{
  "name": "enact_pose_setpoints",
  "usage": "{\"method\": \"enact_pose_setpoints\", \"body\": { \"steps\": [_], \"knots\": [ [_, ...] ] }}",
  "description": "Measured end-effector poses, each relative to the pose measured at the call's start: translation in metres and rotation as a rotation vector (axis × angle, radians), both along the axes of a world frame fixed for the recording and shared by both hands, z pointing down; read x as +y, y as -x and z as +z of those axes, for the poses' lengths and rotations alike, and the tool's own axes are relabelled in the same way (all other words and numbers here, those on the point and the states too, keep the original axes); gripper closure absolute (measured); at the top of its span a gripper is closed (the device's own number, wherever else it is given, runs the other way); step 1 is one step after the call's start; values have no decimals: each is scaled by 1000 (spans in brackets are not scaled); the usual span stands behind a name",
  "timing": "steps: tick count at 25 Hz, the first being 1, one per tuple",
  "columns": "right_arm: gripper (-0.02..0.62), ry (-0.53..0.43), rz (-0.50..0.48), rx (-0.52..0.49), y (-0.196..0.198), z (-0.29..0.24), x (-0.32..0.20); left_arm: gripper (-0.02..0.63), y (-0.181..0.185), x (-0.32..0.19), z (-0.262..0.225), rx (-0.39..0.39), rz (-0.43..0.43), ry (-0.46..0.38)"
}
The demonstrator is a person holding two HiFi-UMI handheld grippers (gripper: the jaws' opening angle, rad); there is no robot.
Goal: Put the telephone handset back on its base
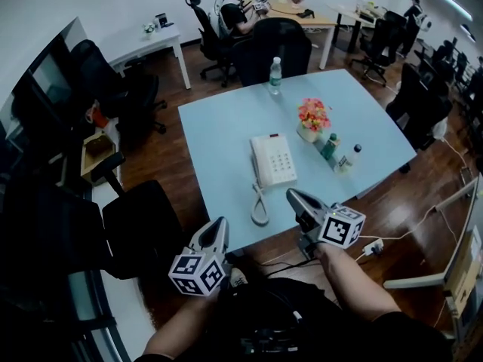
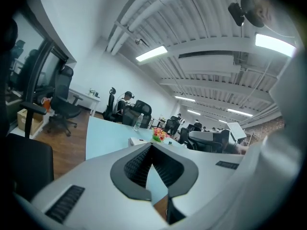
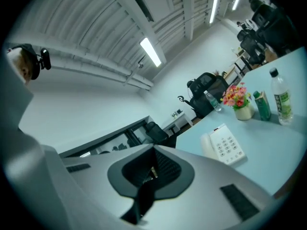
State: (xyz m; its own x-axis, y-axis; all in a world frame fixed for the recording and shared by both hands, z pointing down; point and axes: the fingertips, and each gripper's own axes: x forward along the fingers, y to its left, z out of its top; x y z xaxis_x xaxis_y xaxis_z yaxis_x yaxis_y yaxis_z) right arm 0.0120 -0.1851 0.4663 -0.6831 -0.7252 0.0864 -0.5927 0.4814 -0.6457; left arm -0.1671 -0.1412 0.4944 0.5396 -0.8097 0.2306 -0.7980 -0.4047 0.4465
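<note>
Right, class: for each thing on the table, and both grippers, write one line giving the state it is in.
handset: appears seated on its base, cord looped on the table
base: lying flat
left gripper: shut, empty
right gripper: shut, empty
water bottle: upright, capped
green bottle: upright
small bottle: upright, capped
flower pot: upright

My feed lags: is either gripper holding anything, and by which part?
Nothing is held. The left gripper and right gripper are both shut, empty, short of the telephone on the table.
</note>
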Motion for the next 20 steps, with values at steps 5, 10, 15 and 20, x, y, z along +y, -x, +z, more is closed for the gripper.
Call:
{"method": "enact_pose_setpoints", "body": {
  "steps": [5, 10, 15, 20],
  "knots": [
    [591, -30, -87, 48, -22, 7, 58, 609, -31, 44, -1, 17, -90, 7],
    [591, -41, -128, 69, -62, 9, 116, 609, -84, 100, 0, 2, -92, 12],
    [591, -80, -139, 74, -87, 3, 150, 609, -121, 139, -2, -27, -74, 5],
    [590, -108, -145, 85, -99, 2, 170, 609, -142, 154, -7, -39, -63, -10]
  ]
}}
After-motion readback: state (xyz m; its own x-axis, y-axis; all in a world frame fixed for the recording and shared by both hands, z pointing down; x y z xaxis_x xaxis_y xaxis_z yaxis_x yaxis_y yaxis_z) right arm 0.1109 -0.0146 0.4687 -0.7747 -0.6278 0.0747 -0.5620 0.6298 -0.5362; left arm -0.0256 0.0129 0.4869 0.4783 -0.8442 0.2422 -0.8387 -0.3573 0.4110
